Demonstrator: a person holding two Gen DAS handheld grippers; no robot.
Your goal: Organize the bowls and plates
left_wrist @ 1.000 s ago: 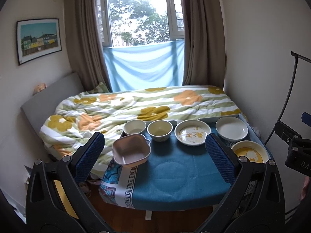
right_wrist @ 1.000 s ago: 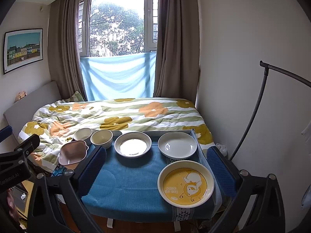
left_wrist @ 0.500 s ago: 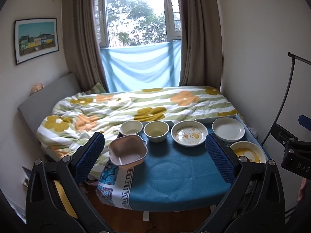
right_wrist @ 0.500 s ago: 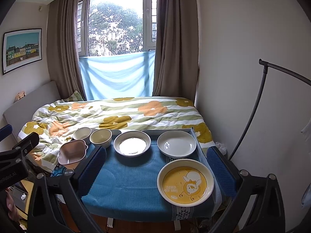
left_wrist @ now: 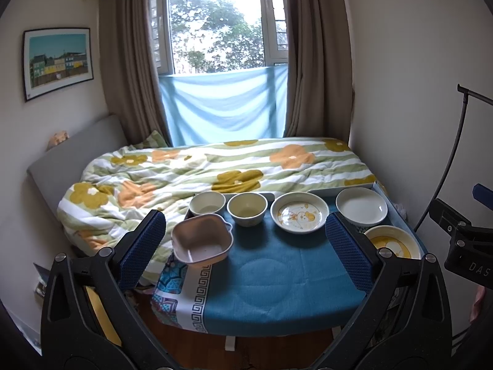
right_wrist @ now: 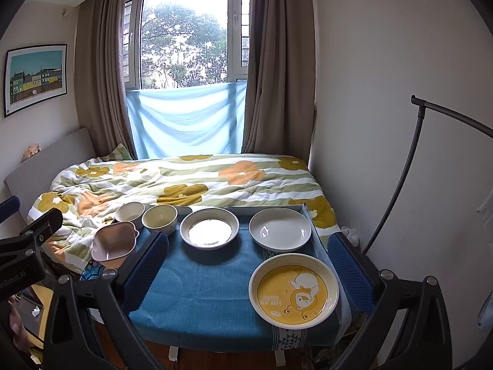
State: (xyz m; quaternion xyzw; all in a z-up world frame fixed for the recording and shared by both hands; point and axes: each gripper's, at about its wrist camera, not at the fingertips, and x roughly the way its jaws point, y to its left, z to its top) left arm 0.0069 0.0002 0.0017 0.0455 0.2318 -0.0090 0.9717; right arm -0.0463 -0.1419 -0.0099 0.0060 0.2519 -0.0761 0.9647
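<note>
Left gripper [left_wrist: 245, 246] held level above the near edge of the blue-clothed table [left_wrist: 277, 283], fingers spread wide, empty, right gripper [right_wrist: 248, 265] likewise released, flanking the yellow cartoon-print ceramic plate [right_wrist: 294, 291], its lettering too small to read, pink square plastic bowl [left_wrist: 201, 242] at the table's left corner.

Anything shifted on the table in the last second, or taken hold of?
Nothing on the table moved, and nothing was taken hold of or let go. Only the left gripper drifted a little, so its view slid slightly; the right gripper barely moved. Both stay open and empty above the near edge. The pink bowl, two round bowls and three plates sit where they were.
</note>
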